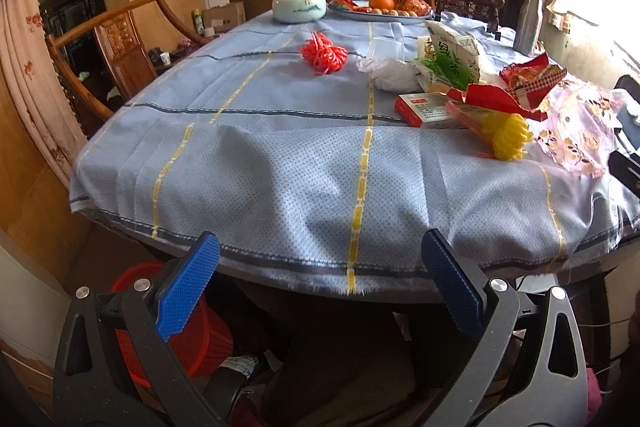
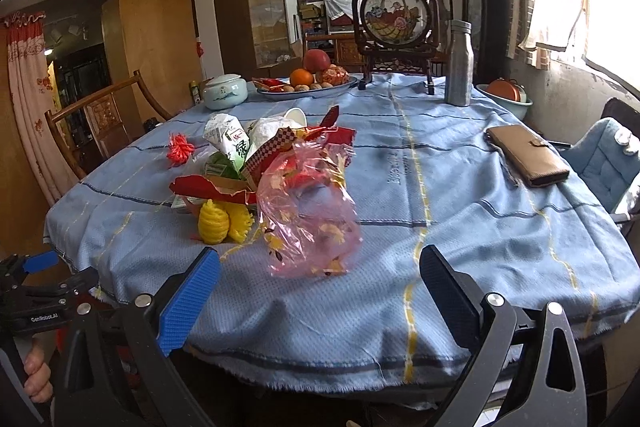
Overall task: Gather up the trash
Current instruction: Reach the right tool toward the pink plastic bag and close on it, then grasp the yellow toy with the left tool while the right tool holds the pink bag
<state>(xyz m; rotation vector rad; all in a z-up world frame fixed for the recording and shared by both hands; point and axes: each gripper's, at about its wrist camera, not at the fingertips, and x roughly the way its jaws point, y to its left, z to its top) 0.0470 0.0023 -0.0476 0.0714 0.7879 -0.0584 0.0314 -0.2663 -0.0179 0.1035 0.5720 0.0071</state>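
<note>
Left gripper [image 1: 320,291] w/ blue ribbed pads sits at the near table edge, jaws spread wide, nothing between them. Below it, under the table, a red plastic basket [image 1: 200,343] on the floor. Right gripper [image 2: 320,299] likewise wide apart & empty, hanging over the near edge of the light blue woven tablecloth w/ yellow & dark stripes [image 2: 460,227]. In the right wrist view a hand [image 2: 38,373] grips the left tool's handle at lower left.

Trash pile lies on the cloth, nearer the right gripper, right of the left one. Closest: crumpled pink see-through plastic bag w/ gold flower print [image 2: 308,219], just ahead of the right gripper. Beside it on the left, 2 yellow foam fruit nets [image 2: 218,221], touching torn red paper wrapping [image 2: 208,189]. Under the wrapping, a red & white flat carton [image 1: 424,109]. Behind: green & white tea packet [image 2: 230,143], white crumpled plastic [image 1: 390,73], red-white checkered wrapper [image 2: 276,147]. Apart to the left, a red foam net [image 1: 323,53] alone on the cloth.

Right side, well apart from the pile: brown leather wallet [image 2: 526,155]. Further: silver metal bottle [image 2: 459,65], white & pale green lidded ceramic jar [image 2: 224,91], fruit platter w/ orange & apple [image 2: 308,83], round framed basket picture on dark wood stand [image 2: 394,19].
</note>
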